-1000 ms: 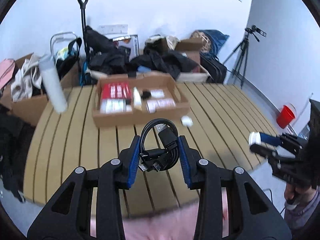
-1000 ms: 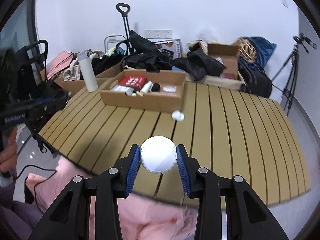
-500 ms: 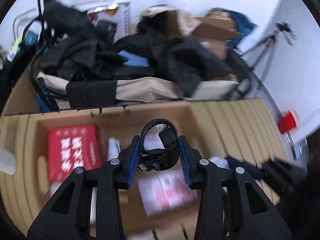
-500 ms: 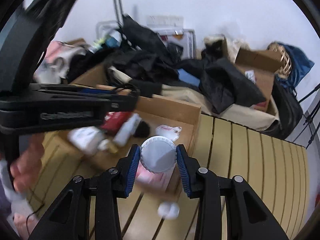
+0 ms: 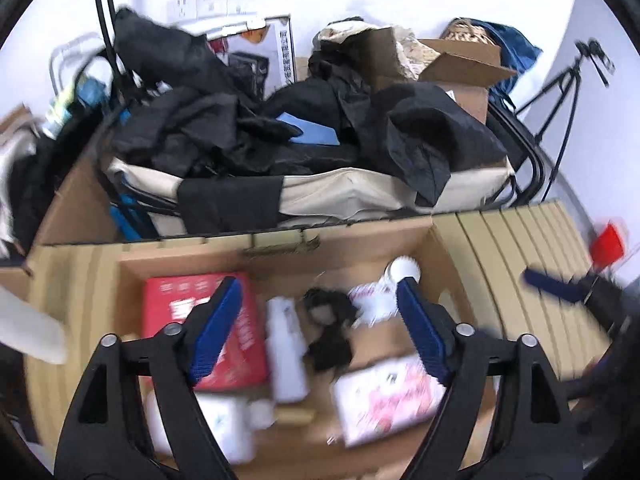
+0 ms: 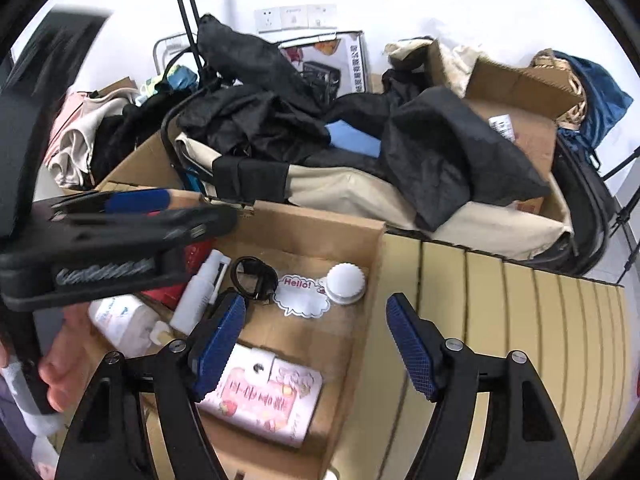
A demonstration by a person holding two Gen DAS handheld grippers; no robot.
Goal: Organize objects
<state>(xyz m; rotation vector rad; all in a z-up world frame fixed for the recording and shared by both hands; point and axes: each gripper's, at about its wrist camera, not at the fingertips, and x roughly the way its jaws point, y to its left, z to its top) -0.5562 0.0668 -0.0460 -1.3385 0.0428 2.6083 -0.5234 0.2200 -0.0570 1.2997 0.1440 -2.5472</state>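
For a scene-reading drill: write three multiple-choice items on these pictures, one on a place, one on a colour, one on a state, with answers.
1. Where does the round white ridged cap lie?
A. in the brown cardboard tray
B. on the slatted table
C. between gripper fingers

2. What colour is the flat printed box at the tray's left side?
A. green
B. red
C. yellow

3. How do the left gripper and right gripper stand?
A. both shut on items
B. only the left open
C. both open, holding nothing

Answers: 1 A, it rests in the tray's far right corner beside the Hello sticker. 2 B, its top is red with white print. 3 C, the blue pads stand apart with nothing between.
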